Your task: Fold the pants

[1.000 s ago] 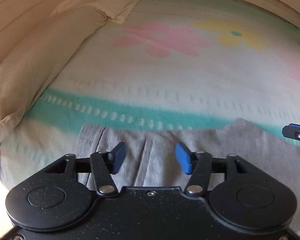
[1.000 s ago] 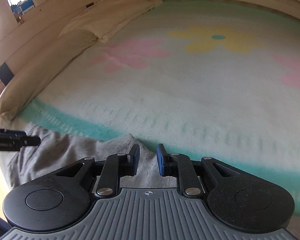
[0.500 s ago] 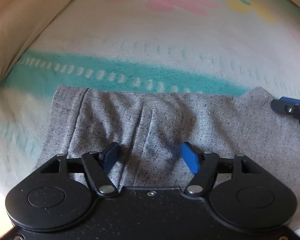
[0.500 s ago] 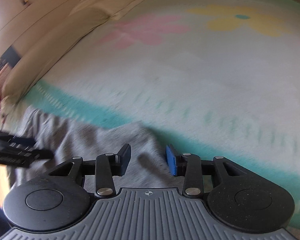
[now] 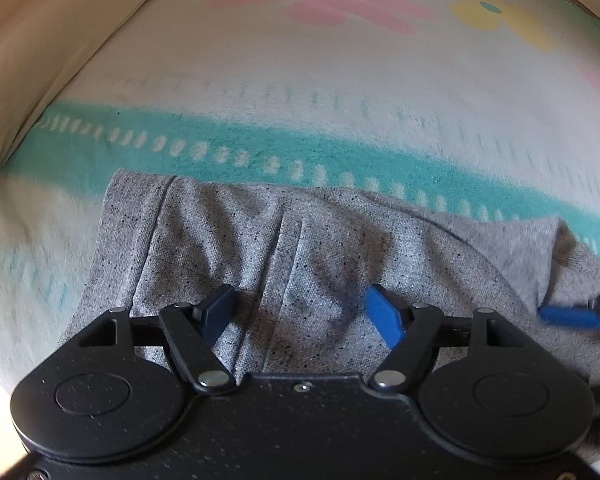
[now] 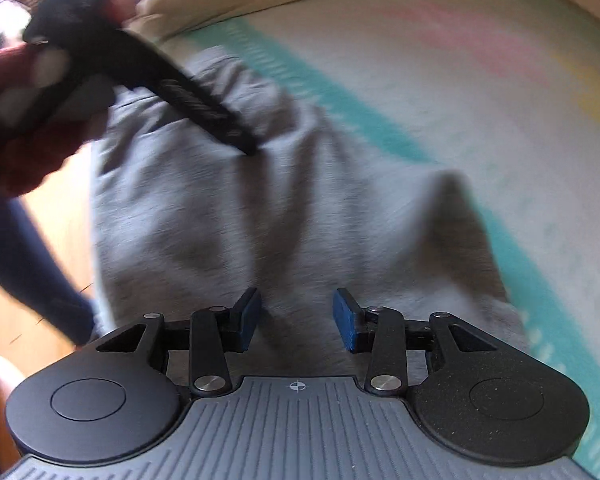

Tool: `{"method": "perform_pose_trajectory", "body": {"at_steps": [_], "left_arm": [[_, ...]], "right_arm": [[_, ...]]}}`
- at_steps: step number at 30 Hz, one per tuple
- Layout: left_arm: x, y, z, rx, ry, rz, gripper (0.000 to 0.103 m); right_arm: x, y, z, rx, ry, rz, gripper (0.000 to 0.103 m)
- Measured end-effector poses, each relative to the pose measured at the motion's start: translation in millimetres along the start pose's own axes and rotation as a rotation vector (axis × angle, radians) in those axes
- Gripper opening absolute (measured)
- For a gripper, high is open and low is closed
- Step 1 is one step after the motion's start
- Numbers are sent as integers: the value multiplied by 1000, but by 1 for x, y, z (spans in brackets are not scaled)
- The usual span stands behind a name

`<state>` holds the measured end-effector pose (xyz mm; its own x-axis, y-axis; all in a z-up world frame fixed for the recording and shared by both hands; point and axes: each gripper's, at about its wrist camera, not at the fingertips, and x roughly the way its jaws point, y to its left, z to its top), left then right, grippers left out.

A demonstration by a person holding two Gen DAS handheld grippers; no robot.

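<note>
Grey speckled pants (image 5: pixel 284 248) lie rumpled on the bed near its front edge, with a waistband or hem fold at the left. My left gripper (image 5: pixel 300 314) is open just above the cloth, its blue pads on either side of a crease. My right gripper (image 6: pixel 296 318) is open over the same grey pants (image 6: pixel 220 208), holding nothing. A raised corner of cloth (image 6: pixel 456 200) stands up at the right. The right gripper's blue fingertip (image 5: pixel 568 316) shows at the left wrist view's right edge. The left gripper (image 6: pixel 204 108) and the hand holding it show in the right wrist view, blurred.
The bed has a blanket (image 5: pixel 340 88) with a teal stripe (image 5: pixel 260 148) and pink and yellow flowers. Cream pillows (image 5: pixel 48 40) lie along the left. A wooden floor (image 6: pixel 48 232) shows past the bed's edge, with the person's red sleeve (image 6: pixel 24 128).
Both grippers have dropped lower and closer over the pants. The right gripper has opened wider and swung left toward the left gripper. The pants' right corner has risen.
</note>
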<state>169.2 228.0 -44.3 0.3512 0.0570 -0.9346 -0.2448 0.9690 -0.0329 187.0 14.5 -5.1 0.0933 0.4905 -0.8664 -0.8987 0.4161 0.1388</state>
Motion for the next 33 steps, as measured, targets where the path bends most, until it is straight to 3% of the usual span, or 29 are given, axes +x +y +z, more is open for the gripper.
{"method": "perform_pose_trajectory", "body": {"at_steps": [6,8,11,16,24,26,30,33], "left_arm": [[-1,-2,-3,25,-10,2,76],[-1,-1,-4,26,-13,-2,76],[-1,-2,-5,33,-17,-2,77],[-4,-4,-7,54,-23,-2,77],[-4,2,-6,33,-13,-37,78],[-3,1,-5,22,-9,-33,78],[-4,0,-5,17,-7,-25,78],[-4,0,-5,20,-9,-25,78]], "right_arm": [[-38,-42,25,193,-240,-173,41],[-36,-60,29,268,-278,-219,41],[-17,-87,31,353,-245,-209,41],[10,-94,29,367,-141,-170,41],[18,-48,22,158,-12,13,42],[20,-48,23,157,-23,-20,42],[18,-71,29,323,-116,-44,42],[26,-81,31,403,-136,-30,42]]}}
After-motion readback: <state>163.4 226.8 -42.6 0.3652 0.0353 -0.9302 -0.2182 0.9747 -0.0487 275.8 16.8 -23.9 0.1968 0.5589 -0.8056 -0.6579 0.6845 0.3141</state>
